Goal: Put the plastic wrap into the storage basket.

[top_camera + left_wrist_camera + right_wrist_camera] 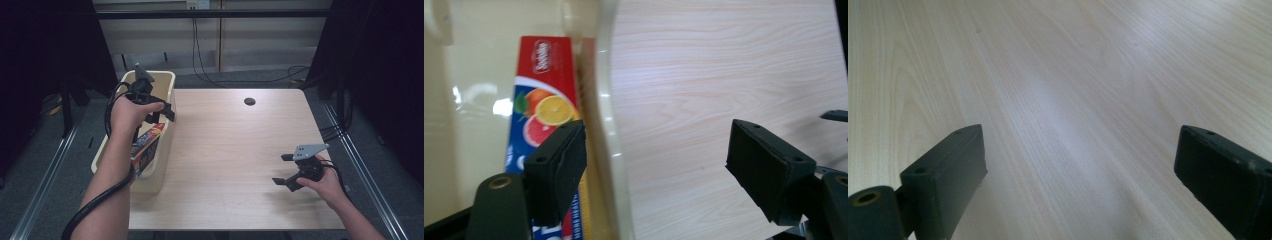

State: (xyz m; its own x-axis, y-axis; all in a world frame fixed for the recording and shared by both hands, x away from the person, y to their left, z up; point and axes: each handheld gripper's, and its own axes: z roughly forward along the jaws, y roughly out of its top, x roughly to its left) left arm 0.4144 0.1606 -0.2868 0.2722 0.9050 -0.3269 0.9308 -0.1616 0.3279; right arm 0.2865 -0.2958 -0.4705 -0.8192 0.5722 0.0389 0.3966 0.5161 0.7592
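Observation:
A cream plastic bin (161, 79) stands at the table's left edge. Inside it, a long red and blue box (148, 145) with citrus fruit printed on it leans against the bin's right wall. My left gripper (161, 116) hovers open above that wall. In the left gripper view the bin wall (606, 100) runs between the jaws, one jaw over the box (541, 95) and the other over the table. My right gripper (281, 169) is open low over the table's right front, with bare wood between its jaws (1082, 140).
The light wooden table (230, 150) has a dark round hole (249, 101) near its far edge. Cables lie on the floor behind the table, and metal rails run along both sides.

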